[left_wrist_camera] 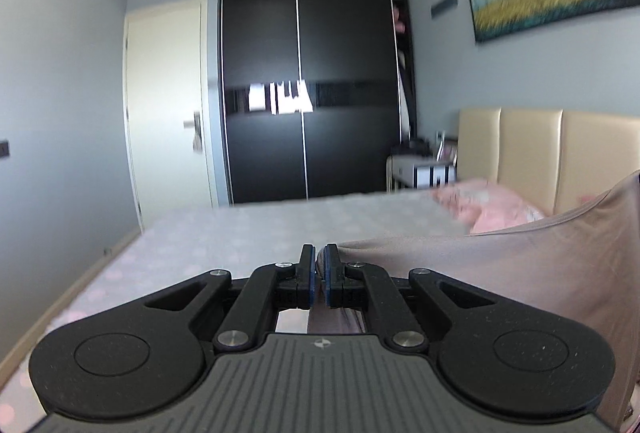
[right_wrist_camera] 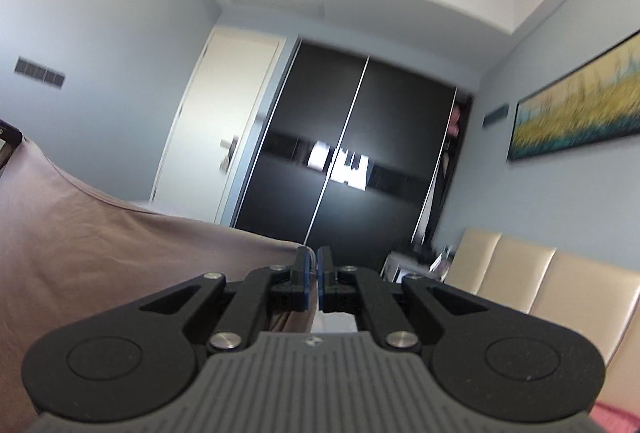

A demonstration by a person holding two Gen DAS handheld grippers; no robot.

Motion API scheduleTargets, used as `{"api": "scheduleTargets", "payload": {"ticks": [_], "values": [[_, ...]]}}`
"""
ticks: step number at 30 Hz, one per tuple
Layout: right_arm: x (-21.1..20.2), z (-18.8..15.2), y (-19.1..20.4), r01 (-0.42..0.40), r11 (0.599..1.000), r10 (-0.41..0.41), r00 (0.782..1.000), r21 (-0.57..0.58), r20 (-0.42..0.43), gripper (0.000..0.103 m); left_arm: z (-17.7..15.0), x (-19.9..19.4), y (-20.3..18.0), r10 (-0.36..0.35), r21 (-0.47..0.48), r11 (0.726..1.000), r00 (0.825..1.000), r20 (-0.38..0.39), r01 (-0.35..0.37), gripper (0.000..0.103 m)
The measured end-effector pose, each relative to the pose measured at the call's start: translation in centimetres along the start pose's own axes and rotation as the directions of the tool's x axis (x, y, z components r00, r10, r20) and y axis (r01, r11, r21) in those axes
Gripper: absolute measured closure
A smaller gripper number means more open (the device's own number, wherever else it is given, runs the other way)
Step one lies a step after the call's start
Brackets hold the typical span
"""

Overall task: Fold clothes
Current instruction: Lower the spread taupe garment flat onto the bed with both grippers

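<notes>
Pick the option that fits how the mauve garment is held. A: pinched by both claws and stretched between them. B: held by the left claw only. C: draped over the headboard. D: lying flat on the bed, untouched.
A: the left claw and right claw are each shut on an edge of the mauve garment, which spans between them.

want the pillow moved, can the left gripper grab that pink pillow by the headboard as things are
Probably not yet: the left gripper is shut on the mauve garment, and the pink pillow lies well ahead across the bed.

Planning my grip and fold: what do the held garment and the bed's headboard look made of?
Garment: thin, soft mauve knit, probably cotton jersey; it sags and wrinkles finely. Headboard: cream leather or faux leather, smooth with a sheen and panel seams.
</notes>
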State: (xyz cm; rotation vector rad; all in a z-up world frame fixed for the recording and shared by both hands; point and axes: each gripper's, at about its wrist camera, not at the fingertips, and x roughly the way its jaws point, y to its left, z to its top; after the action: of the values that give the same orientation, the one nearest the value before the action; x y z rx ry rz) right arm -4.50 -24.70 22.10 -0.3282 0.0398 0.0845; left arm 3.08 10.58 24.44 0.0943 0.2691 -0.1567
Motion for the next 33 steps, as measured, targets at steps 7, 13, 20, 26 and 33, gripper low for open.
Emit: {"api": "scheduleTargets", "payload": {"ticks": [7,13,20,26,33], "values": [[10.8,-4.6,1.5,-0.015,1.0,0.016,0.985,0.007,-0.173,0.099,-2.8,10.8,0.9,0.012,-0.043,0.999,0.992,-0.128,-0.017,0.1],[20.0,-8.3,1.0,-0.032,0.999,0.034,0.947,0.012,-0.32,0.099,-5.7,18.8,0.9,0.03,0.017,0.999,0.974,-0.226,-0.027,0.1],[28.6,-15.8,2.4,-0.077,0.997,0.071,0.872,0.008,-0.484,0.099,-11.0,27.2,0.6,0.04,0.068,0.998,0.924,-0.381,-0.015,0.1],[34.8,-22.3,4.0,-0.123,0.992,0.121,0.786,0.039,-0.607,0.099,-15.8,33.0,0.8,0.084,0.121,0.992,0.867,-0.492,-0.027,0.103],[38.2,-26.9,6.2,-0.239,0.971,0.18,0.673,0.02,-0.718,0.099,-19.5,36.4,2.2,0.046,0.07,0.998,0.802,-0.596,-0.005,0.103]]}}
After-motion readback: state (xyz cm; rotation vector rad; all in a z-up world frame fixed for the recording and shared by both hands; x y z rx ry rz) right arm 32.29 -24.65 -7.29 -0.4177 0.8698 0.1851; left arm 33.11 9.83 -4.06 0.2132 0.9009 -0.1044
